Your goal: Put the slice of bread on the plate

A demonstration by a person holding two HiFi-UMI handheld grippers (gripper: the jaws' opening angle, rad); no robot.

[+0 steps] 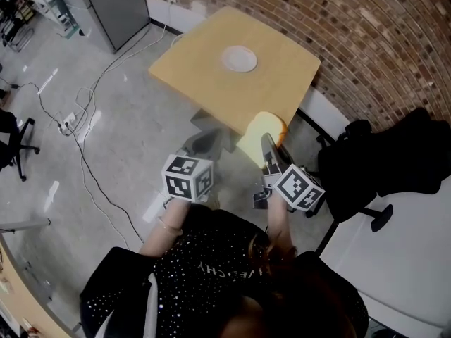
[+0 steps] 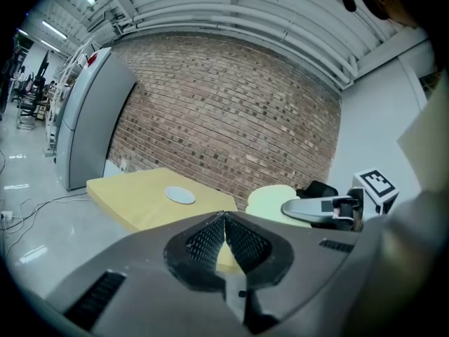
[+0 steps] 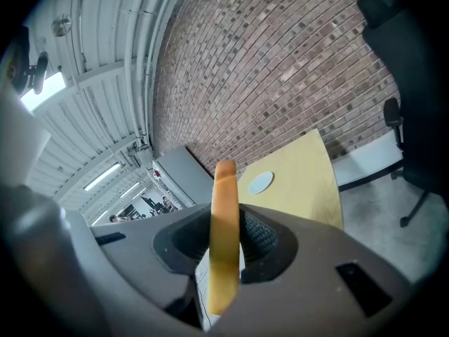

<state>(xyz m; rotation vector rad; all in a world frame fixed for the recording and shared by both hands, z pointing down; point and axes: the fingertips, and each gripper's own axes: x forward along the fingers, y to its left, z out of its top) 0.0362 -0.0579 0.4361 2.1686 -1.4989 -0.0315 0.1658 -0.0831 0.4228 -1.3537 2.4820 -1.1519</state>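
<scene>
- Right gripper [image 1: 268,149] clamps the slice of bread [image 1: 259,132] edge-on, well short of the plate [image 1: 239,58] ahead.
- Left gripper [image 2: 224,222], jaws together and empty, sits about as far from the plate.

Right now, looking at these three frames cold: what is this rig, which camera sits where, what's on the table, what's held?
There is no robot here. A person holds a two-jaw gripper in each hand, and the marker cubes are part of the grippers. The head view comes from a camera on the person's head, looking steeply down. The other two cameras ride on the grippers and look along their jaws. On the tan table lies only a white plate, with nothing on it. The right gripper is clamped on a slice of bread, held on edge and short of the plate. The left gripper has its jaws together with nothing between them. A brick wall stands behind the table.
</scene>
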